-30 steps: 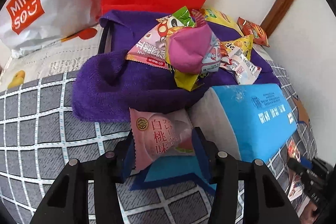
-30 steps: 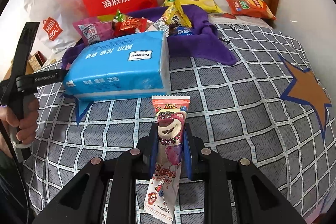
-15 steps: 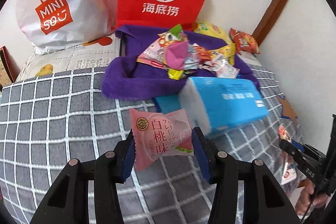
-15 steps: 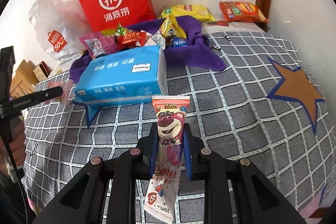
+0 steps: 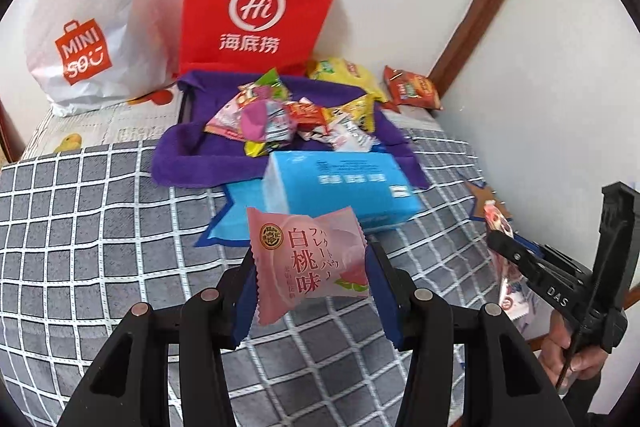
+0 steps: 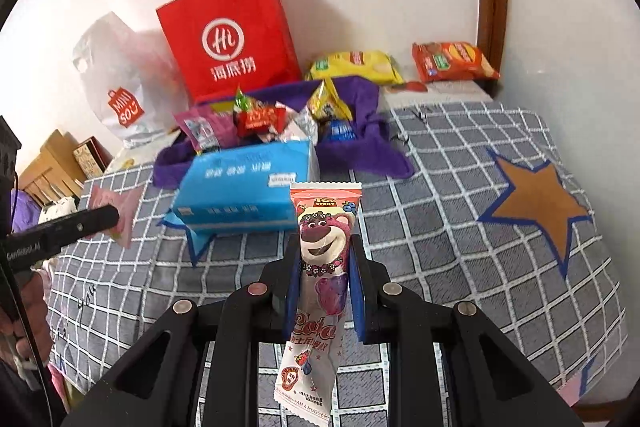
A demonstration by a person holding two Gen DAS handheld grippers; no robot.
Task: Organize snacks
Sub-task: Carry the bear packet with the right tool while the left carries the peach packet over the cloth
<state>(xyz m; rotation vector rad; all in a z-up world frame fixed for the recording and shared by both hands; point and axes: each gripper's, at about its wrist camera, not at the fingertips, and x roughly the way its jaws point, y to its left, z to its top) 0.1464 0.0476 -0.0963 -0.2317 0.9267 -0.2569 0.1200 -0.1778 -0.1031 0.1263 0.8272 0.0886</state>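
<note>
Left gripper (image 5: 310, 273) clenches a puffy, glossy pink pillow-shaped snack packet (image 5: 307, 263); right gripper (image 6: 323, 279) clamps a slim, apparently plastic-film bear-printed lollipop wrapper (image 6: 318, 291).

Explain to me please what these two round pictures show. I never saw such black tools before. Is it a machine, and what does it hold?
No machine: a person holds a hand-operated two-finger gripper in each hand. Each carries a fisheye camera looking along its fingers, hence the round pictures.

The left camera shows the left gripper shut on a pink peach-flavour snack packet; the right gripper shows at its right edge. The right camera shows the right gripper shut on a long lollipop wrapper with a pink bear.

Below lies a bed with a grey checked cover. On it are a blue tissue pack and a purple towel heaped with small snacks. Behind stand a red paper bag and a white Miniso bag.
</note>
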